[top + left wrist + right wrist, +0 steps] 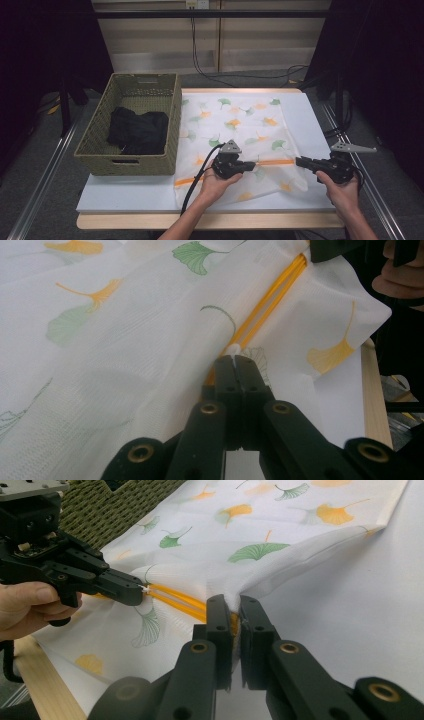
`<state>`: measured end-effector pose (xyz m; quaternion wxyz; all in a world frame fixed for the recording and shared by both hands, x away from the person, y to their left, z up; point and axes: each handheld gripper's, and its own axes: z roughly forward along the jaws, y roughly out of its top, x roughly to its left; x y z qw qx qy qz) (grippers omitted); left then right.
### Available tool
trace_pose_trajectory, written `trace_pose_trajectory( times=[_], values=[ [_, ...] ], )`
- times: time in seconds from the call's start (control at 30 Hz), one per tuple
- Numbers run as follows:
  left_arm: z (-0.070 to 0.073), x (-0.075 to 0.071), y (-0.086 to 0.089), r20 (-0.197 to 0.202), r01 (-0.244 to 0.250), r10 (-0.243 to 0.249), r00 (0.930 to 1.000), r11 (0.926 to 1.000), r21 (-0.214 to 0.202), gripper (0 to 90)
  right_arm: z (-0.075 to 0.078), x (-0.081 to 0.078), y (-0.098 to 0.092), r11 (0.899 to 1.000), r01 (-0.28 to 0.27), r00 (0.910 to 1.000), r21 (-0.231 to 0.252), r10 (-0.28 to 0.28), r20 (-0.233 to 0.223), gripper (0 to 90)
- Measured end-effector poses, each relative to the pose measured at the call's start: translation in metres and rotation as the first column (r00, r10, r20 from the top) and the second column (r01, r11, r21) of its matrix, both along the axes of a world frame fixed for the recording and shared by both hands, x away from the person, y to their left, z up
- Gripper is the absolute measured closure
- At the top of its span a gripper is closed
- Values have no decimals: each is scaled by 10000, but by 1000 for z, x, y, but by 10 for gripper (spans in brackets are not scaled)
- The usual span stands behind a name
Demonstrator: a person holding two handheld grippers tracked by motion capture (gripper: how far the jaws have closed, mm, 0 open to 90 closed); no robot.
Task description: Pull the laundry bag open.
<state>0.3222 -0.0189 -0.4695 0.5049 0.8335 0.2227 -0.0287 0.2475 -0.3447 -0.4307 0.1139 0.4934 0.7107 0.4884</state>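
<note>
A white cloth [235, 125] printed with green and orange ginkgo leaves lies spread on the table. An orange stripe [275, 162] runs along a raised fold near its front, stretched between both grippers. My left gripper [252, 164] is shut on the fold at the stripe's left part; in the left gripper view its jaws [234, 359] pinch the cloth [125, 340] beside the orange stripe [272, 300]. My right gripper [299, 161] is shut on the same fold near the cloth's right edge, and its jaws [232, 607] clamp the cloth [260, 520]. The left gripper [140, 591] shows opposite it.
A woven olive basket [170, 125] stands at the table's left and holds a black garment [137, 131]. The pale blue tabletop [130, 192] has a wooden front edge [210, 220]. Cables hang behind the table.
</note>
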Motion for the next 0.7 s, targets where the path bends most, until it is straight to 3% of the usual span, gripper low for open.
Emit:
trace_pose_trajectory(
  times=[0.5, 0.53, 0.7],
  values=[
    [4, -1, 4, 95, 66, -67, 9999, 9999, 86, 900, 0, 0, 0, 10000, -17, 10000, 0, 17, -30, 852],
    [4, -1, 5, 156, 59, -63, 9999, 9997, 255, 900, 0, 0, 0, 10000, 1, 10000, -7, -1, -41, 852],
    [5, -1, 8, 182, 22, -23, 9998, 10000, 59, 900, -1, 0, -1, 10000, 3, 10000, -4, -3, -20, 852]
  ],
)
